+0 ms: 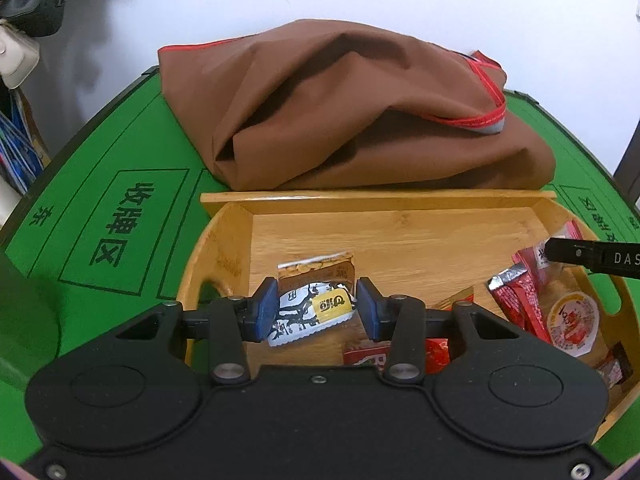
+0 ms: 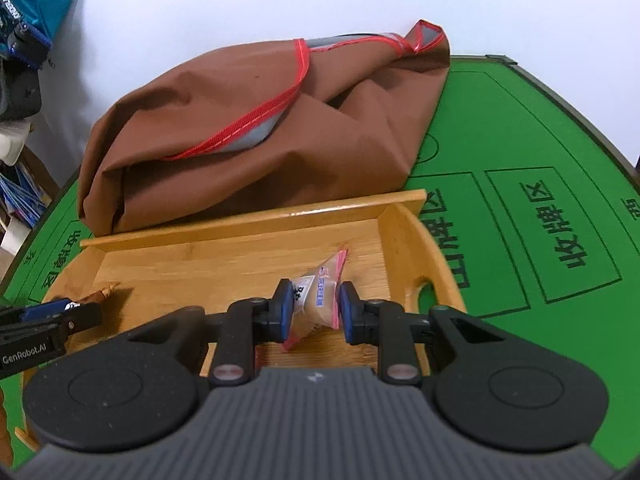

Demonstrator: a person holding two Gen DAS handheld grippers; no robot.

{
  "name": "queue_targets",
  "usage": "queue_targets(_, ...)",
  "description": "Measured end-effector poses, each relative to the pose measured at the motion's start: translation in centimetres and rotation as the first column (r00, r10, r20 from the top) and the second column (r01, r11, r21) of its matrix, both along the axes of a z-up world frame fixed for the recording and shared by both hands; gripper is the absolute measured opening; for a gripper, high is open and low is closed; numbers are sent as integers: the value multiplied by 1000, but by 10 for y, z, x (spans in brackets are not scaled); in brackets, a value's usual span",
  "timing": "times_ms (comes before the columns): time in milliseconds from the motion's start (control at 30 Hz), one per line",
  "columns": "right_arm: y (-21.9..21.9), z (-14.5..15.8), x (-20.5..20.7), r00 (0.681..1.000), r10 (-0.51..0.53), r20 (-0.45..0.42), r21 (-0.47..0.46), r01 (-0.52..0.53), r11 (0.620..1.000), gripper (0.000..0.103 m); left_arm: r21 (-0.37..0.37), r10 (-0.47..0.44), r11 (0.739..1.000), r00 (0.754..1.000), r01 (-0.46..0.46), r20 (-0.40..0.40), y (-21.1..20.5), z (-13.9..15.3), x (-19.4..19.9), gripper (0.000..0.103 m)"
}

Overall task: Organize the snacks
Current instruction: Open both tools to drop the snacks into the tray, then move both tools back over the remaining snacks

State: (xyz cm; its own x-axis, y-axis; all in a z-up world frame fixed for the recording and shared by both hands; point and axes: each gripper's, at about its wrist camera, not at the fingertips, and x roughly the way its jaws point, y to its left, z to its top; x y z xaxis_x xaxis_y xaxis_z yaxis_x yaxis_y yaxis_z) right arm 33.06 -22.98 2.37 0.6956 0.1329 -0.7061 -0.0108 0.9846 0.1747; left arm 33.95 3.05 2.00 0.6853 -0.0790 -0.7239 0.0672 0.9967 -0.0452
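Left gripper (image 1: 316, 309) low over the left part of the tray (image 1: 376, 200), jaws half open with a white packet (image 1: 310, 314) between the blue pads; left pad at the packet's edge, right pad just apart from it, real grip not sure. Brown packet (image 1: 318, 270) just behind, flat on the tray floor. Red sachets (image 1: 520, 296) and a round cup (image 1: 573, 320) at the right end, near the other gripper's tip.

Right gripper (image 2: 313, 307) above the right part of the tray, jaws narrow, closed on a pink-edged packet (image 2: 318, 300), tilted. Brown bag (image 2: 260, 132) behind the tray, on the green mat (image 2: 520, 128).
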Motion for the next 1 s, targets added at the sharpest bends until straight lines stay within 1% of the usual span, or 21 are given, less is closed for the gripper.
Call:
queue_targets(100, 1, -1, 0, 1000, 4, 2, -31, -4, 1000, 33, -13, -15, 1000, 1000, 15, -21, -1, -4, 4, 41)
queue_targets(167, 3, -2, 1, 1000, 11, 1, -40, -11, 999, 38, -12, -23, 1000, 999, 22, -25, -2, -8, 5, 42)
queue_targets(267, 5, -3, -1, 1000, 11, 0, -48, -11, 999, 49, 17, -37, 999, 999, 37, -11, -6, -9, 4, 44)
queue_targets(300, 6, -4, -2, 1000, 11, 1, -58, -11, 998, 58, 26, -40, 999, 999, 41, -7, -7, -9, 2, 46)
queue_targets(333, 6, -4, -4, 1000, 12, 2, -64, -12, 998, 61, 32, -41, 999, 999, 41, -3, -8, -8, 1, 51)
queue_targets(367, 7, -3, -6, 1000, 13, 5, -68, -13, 998, 62, 38, -39, 999, 999, 38, 6, -9, -7, -1, 58)
queue_targets(400, 7, -3, -10, 1000, 17, 10, -70, -16, 997, 64, 43, -35, 998, 999, 34, 16, -9, -4, -4, 61)
queue_targets(467, 7, 0, -18, 999, 25, 22, -71, -23, 997, 68, 53, -30, 998, 998, 28, 47, -9, 2, -13, 73)
queue_targets(500, 6, 1, -23, 999, 28, 31, -73, -26, 997, 71, 56, -28, 998, 998, 25, 60, -9, 5, -18, 75)
queue_targets(567, 6, 6, -36, 997, 41, 58, -88, -36, 996, 75, 60, -30, 998, 995, 24, 94, -9, 12, -30, 84)
queue_targets(667, 4, 16, -58, 992, 71, 102, -101, -60, 993, 81, 77, -34, 997, 990, 24, 134, -12, 22, -48, 90)
queue_targets(733, 1, 23, -74, 987, 93, 129, -99, -80, 992, 87, 88, -42, 996, 986, 28, 160, -15, 27, -60, 94)
queue_targets(800, -2, 29, -91, 983, 116, 144, -98, -102, 990, 90, 87, -43, 996, 982, 27, 182, -19, 33, -74, 96)
queue_targets(1000, -10, 36, -138, 974, 167, 155, -115, -150, 982, 93, 48, -57, 998, 973, 47, 224, -24, 43, -126, 101)
